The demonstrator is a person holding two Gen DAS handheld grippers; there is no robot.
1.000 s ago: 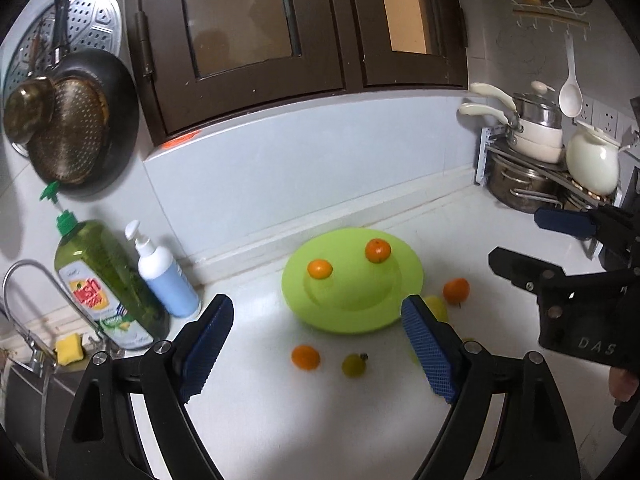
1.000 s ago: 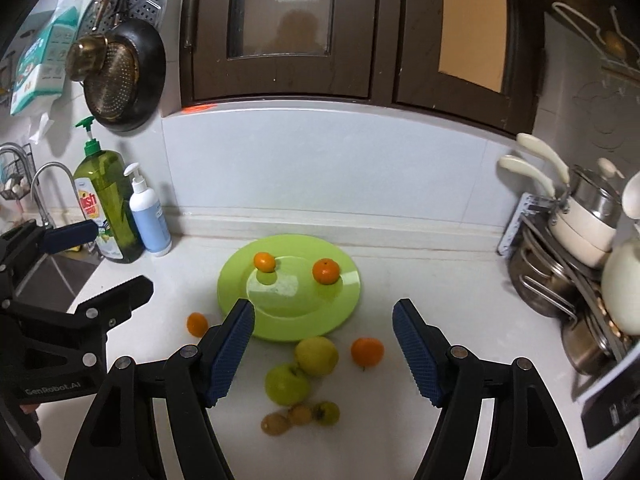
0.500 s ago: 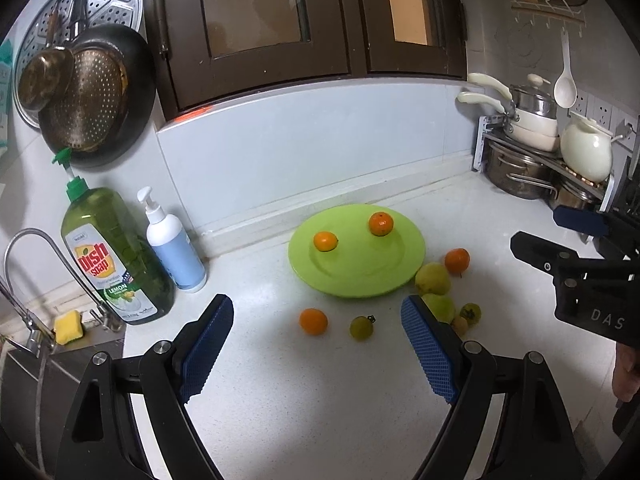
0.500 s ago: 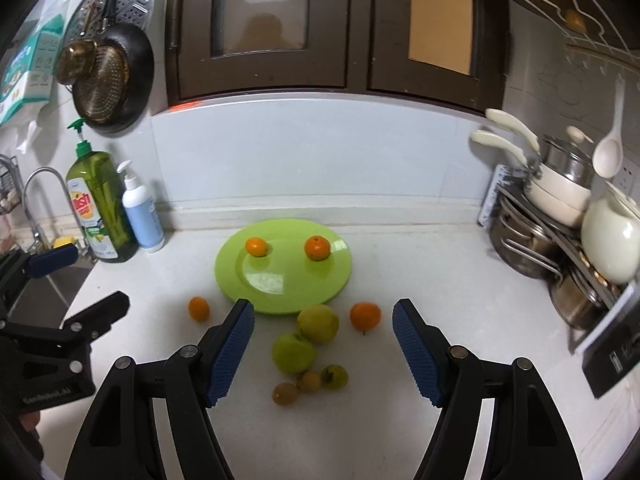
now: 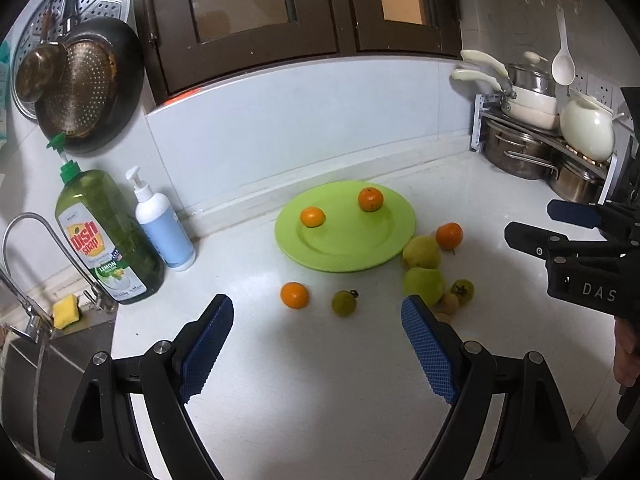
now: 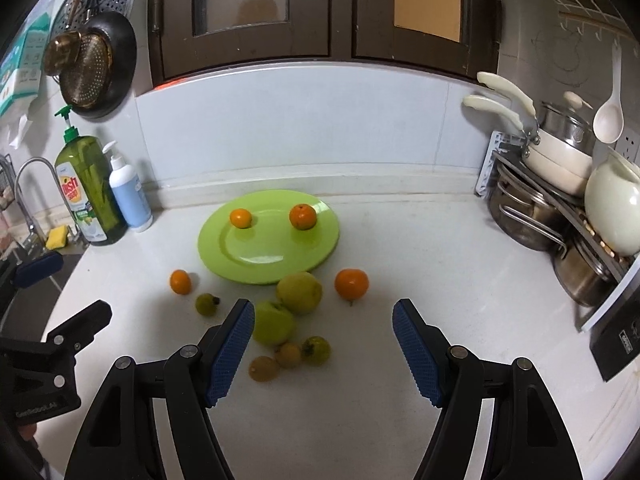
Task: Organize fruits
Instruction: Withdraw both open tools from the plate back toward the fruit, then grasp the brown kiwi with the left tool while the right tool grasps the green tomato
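Left wrist view: the left gripper [image 5: 317, 316] hangs over the white counter [image 5: 320, 380], jaws wide apart with nothing between them. Ahead lies a green plate [image 5: 344, 254] carrying two small oranges [image 5: 312, 216]. On the counter, a third orange [image 5: 294, 295] and a small green fruit [image 5: 344, 303] sit just in front of the plate; two pears [image 5: 421, 251], another orange [image 5: 449, 235] and some little fruits cluster at its right edge. A dish soap bottle [image 5: 108, 240] stands far left.

Right wrist view: the right gripper [image 6: 323, 318] is likewise spread and empty above the counter. Its left finger [image 6: 232, 348] overlaps the nearer pear [image 6: 276, 322] in the picture; whether they touch is unclear. The loose orange [image 6: 351, 284] lies beyond the fingers, near the plate [image 6: 264, 264]
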